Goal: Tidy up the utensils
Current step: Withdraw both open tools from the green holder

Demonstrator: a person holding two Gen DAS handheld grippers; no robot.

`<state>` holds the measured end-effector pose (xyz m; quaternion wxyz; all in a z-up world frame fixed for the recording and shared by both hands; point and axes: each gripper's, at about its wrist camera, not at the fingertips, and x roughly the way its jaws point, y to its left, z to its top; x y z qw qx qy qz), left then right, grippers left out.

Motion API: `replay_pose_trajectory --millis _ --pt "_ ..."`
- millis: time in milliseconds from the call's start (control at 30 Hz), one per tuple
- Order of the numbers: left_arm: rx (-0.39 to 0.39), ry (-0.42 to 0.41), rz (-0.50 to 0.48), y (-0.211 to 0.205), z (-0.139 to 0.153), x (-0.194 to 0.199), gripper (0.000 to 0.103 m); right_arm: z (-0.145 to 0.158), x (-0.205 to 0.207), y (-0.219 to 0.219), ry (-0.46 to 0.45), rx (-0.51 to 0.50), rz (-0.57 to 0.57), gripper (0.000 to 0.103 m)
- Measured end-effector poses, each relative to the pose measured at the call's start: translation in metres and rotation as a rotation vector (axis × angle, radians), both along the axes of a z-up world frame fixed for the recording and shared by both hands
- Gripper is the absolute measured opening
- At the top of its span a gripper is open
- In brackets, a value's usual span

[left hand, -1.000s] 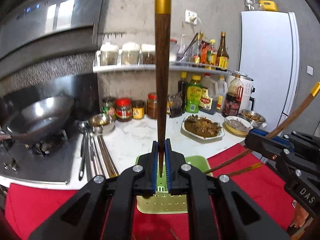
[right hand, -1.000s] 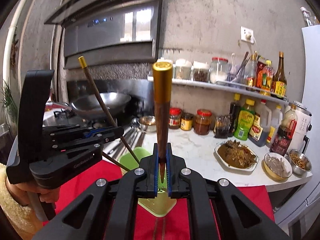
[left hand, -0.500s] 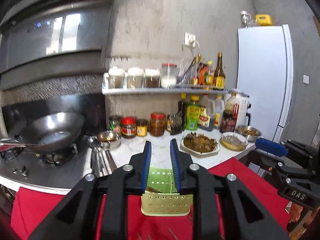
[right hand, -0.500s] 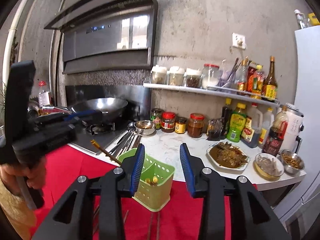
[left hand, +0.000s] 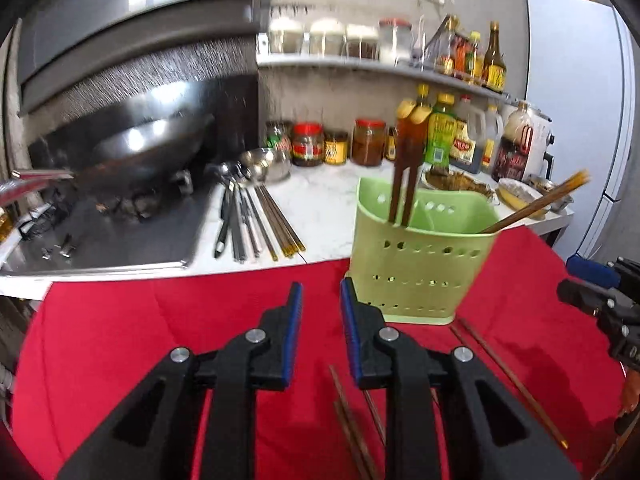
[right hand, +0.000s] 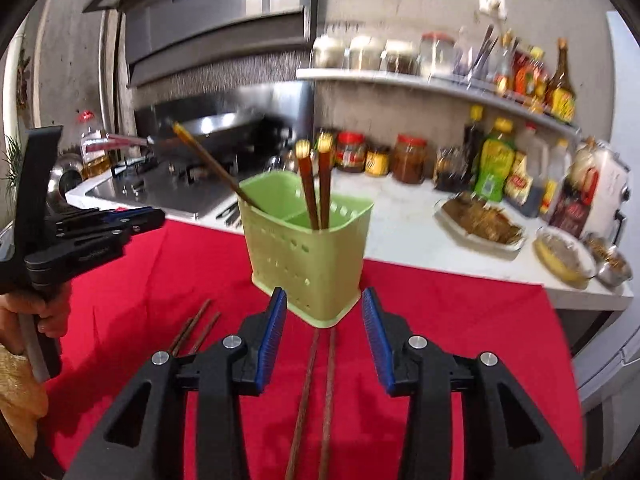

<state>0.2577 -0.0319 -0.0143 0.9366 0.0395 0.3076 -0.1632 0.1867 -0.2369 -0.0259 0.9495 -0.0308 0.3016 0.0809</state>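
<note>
Our left gripper [left hand: 320, 312] and right gripper [right hand: 324, 320] fingers stand parted, empty, before the perforated green plastic utensil holder [right hand: 308, 256] holding gold-tipped brown wooden chopsticks [right hand: 314, 184].

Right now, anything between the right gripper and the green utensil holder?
Right wrist view: two loose chopsticks lie on the red cloth between the open right gripper and the green utensil holder, pointing toward its base.

Holder [right hand: 304, 240]: matt green plastic, perforated walls. Chopsticks [right hand: 314, 184]: dark wood, smooth, capped in shiny gold-coloured tips. Cloth [right hand: 440, 320]: red fabric, matt, lightly creased. Counter [left hand: 320, 208]: white stone-like slab, faintly veined, smooth. Wok [left hand: 148, 152]: bare metal, glossy highlights seen. Gripper pads [right hand: 272, 336]: blue, finely ribbed; gripper bodies are matt black plastic with bright metal screws.
</note>
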Motion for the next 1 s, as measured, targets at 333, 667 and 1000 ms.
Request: replay_pose_trajectory --millis 333,667,1000 --pt "0.015 0.038 -0.012 -0.016 -0.029 0.084 0.019 -0.031 0.052 0.006 0.083 0.011 0.040 0.041" --pt "0.019 0.020 -0.131 -0.029 -0.039 0.087 0.019 -0.042 0.069 -0.010 0.092 0.006 -0.015 0.041" --pt "0.033 0.017 -0.146 -0.036 -0.039 0.066 0.016 -0.037 0.089 -0.033 0.092 0.034 -0.074 0.041"
